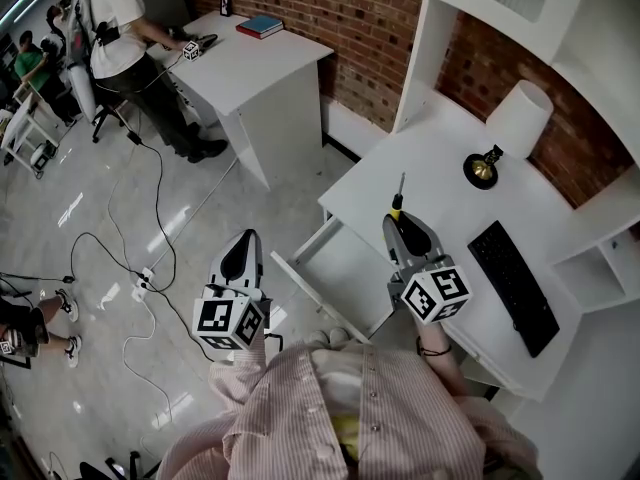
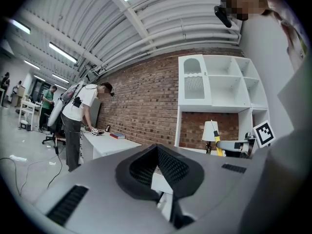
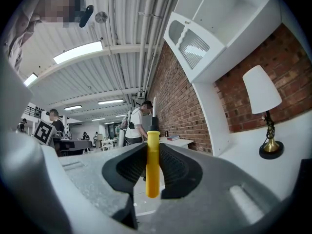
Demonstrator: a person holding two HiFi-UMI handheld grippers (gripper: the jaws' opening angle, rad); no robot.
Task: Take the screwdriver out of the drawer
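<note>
My right gripper (image 1: 402, 236) is clamped on the screwdriver (image 3: 152, 169). The pads grip its yellow handle on both sides, with the shaft standing upright above the jaws. The tool is out of the open drawer (image 1: 345, 273) and shows over the front edge of the white desk (image 1: 420, 168). My left gripper (image 2: 157, 167) has its jaws together and empty, and it is held left of the drawer.

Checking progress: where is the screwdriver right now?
In the head view, right side: the screwdriver is clamped in the right gripper, above the desk edge beside the open drawer.
</note>
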